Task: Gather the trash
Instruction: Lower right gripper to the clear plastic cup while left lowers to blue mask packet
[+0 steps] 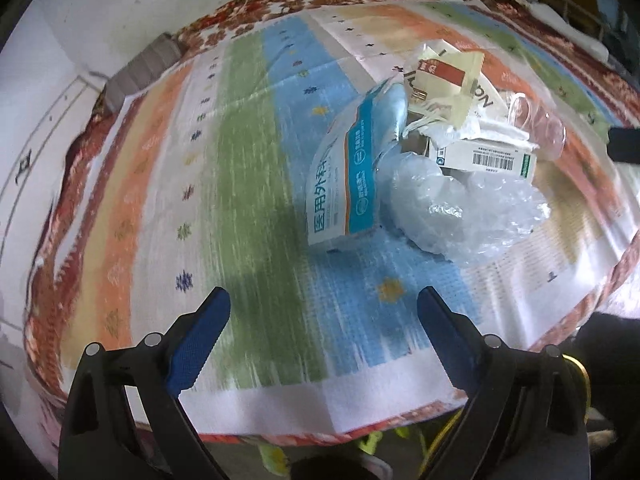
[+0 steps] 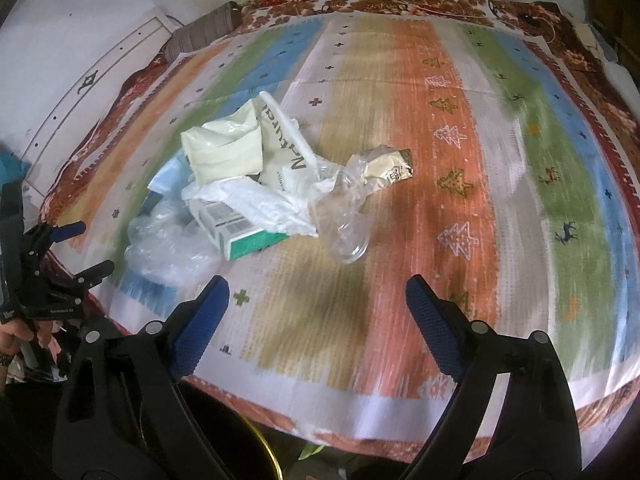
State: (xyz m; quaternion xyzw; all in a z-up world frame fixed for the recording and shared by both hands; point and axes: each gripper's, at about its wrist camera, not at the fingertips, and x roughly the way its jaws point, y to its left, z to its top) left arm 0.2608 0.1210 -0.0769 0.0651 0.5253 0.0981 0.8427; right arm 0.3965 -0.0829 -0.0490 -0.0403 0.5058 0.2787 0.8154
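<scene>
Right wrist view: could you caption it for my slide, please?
Open right gripper above striped cloth, facing a trash pile.

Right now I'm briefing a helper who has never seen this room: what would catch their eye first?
The heap of trash on the bright striped cloth: a blue-and-white packet with printed characters at its left edge, crumpled clear plastic film in front, a white-and-green barcoded carton in the middle. A clear plastic cup lies on its side at the right edge.

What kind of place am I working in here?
Probably a home room: a striped cloth covers a table or bed, a wall behind, with a litter pile of wrappers on it.
</scene>
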